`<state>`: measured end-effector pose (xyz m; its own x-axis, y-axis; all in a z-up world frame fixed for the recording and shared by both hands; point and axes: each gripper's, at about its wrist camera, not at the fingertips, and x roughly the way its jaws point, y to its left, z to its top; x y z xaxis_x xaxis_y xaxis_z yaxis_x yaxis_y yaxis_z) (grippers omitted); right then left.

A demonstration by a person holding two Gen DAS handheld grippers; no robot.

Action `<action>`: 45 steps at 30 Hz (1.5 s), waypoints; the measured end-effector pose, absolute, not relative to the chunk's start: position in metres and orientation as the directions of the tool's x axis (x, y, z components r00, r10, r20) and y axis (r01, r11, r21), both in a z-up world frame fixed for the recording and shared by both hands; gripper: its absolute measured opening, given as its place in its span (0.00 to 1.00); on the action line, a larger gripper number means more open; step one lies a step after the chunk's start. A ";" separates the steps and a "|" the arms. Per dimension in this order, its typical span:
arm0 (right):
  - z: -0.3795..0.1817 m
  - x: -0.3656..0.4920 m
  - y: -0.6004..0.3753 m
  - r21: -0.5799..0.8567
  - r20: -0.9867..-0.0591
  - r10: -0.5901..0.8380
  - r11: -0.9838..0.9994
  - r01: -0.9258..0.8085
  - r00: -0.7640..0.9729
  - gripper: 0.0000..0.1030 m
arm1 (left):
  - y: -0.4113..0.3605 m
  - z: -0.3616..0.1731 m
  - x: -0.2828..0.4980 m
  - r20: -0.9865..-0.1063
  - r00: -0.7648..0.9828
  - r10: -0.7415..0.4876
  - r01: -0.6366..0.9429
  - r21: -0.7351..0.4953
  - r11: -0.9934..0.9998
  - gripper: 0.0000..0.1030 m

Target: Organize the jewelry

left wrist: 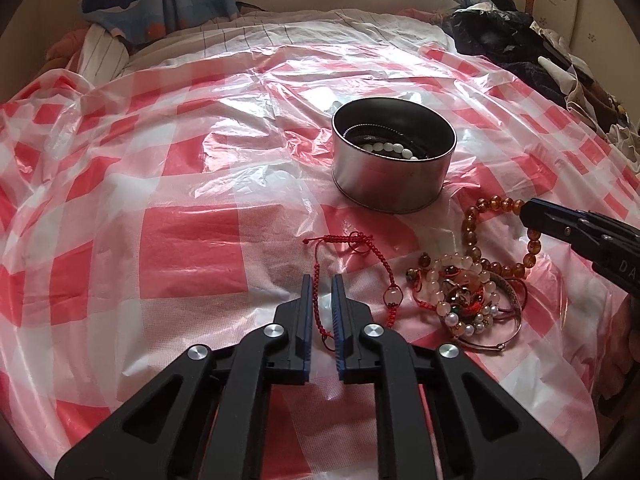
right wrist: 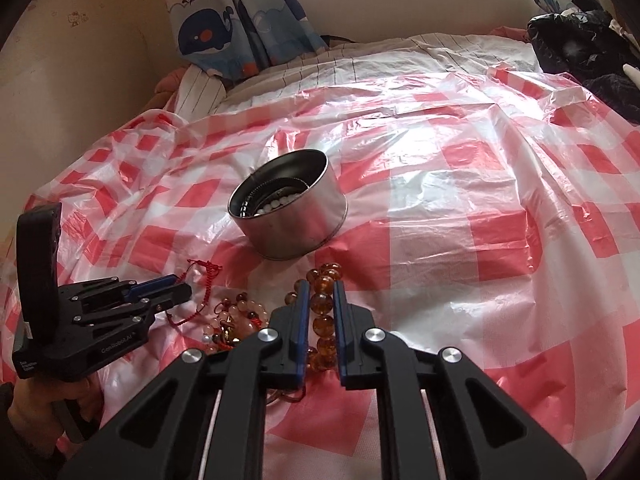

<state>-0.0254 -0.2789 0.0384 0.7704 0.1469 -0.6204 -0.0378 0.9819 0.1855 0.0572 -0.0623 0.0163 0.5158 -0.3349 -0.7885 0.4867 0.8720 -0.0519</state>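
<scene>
Left tool (left wrist: 319,278) pinching red cord bracelet (left wrist: 352,268), w/ tin (left wrist: 390,184) beyond.

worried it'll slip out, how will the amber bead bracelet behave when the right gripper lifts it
The amber bead bracelet is a loop of separate round beads, so it will probably sag and swing below the right gripper. The glossy beads may slide or roll between the pads. It looks fairly heavy beside the thin red cord bracelet.

Tin (left wrist: 394,160) sits on sheet (left wrist: 160,184); bead bracelet (left wrist: 500,240) at tin's 5 o'clock, jewelry pile (left wrist: 464,300) beyond, cord bracelet (left wrist: 352,264) at 7 o'clock.
</scene>
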 end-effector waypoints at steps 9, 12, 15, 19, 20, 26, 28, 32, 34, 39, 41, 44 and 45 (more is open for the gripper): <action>0.045 -0.030 -0.278 0.191 -0.592 0.164 0.980 -0.060 0.789 0.12 | -0.063 0.028 0.053 -0.754 0.537 -0.378 0.499 -0.077 0.863 0.02; 0.049 -0.032 -0.278 0.193 -0.574 0.169 0.979 -0.068 0.801 0.12 | -0.062 0.029 0.052 -0.749 0.538 -0.387 0.497 -0.088 0.863 0.02; 0.053 -0.035 -0.276 0.189 -0.554 0.174 0.979 -0.080 0.814 0.12 | -0.060 0.033 0.051 -0.730 0.546 -0.410 0.499 -0.109 0.859 0.02; 0.057 -0.038 -0.275 0.192 -0.531 0.184 0.977 -0.095 0.827 0.12 | -0.059 0.038 0.049 -0.716 0.559 -0.418 0.501 -0.111 0.858 0.02; 0.058 -0.039 -0.274 0.192 -0.525 0.187 0.976 -0.098 0.830 0.12 | -0.059 0.038 0.049 -0.716 0.558 -0.419 0.500 -0.112 0.859 0.02; 0.059 -0.039 -0.275 0.192 -0.519 0.186 0.976 -0.098 0.834 0.12 | -0.056 0.037 0.051 -0.718 0.560 -0.413 0.491 -0.113 0.863 0.02; 0.060 -0.040 -0.276 0.195 -0.514 0.185 0.976 -0.096 0.838 0.12 | -0.057 0.036 0.052 -0.724 0.557 -0.408 0.492 -0.108 0.864 0.02; 0.060 -0.040 -0.275 0.195 -0.513 0.188 0.976 -0.100 0.838 0.12 | -0.055 0.030 0.056 -0.742 0.553 -0.379 0.472 -0.096 0.876 0.02; 0.060 -0.040 -0.275 0.194 -0.515 0.187 0.976 -0.098 0.836 0.12 | -0.052 0.028 0.059 -0.745 0.569 -0.348 0.450 -0.072 0.890 0.03; 0.057 -0.039 -0.276 0.200 -0.523 0.186 0.976 -0.092 0.832 0.12 | -0.052 0.022 0.064 -0.761 0.554 -0.339 0.447 -0.072 0.892 0.28; 0.057 -0.039 -0.276 0.202 -0.524 0.189 0.975 -0.095 0.830 0.12 | -0.059 0.018 0.063 -0.770 0.549 -0.327 0.464 -0.045 0.885 0.35; 0.056 -0.039 -0.277 0.207 -0.528 0.194 0.974 -0.096 0.827 0.12 | -0.067 0.010 0.061 -0.788 0.537 -0.301 0.483 -0.005 0.876 0.37; 0.055 -0.038 -0.277 0.209 -0.530 0.195 0.973 -0.097 0.825 0.12 | -0.068 0.009 0.060 -0.789 0.534 -0.304 0.491 -0.003 0.871 0.21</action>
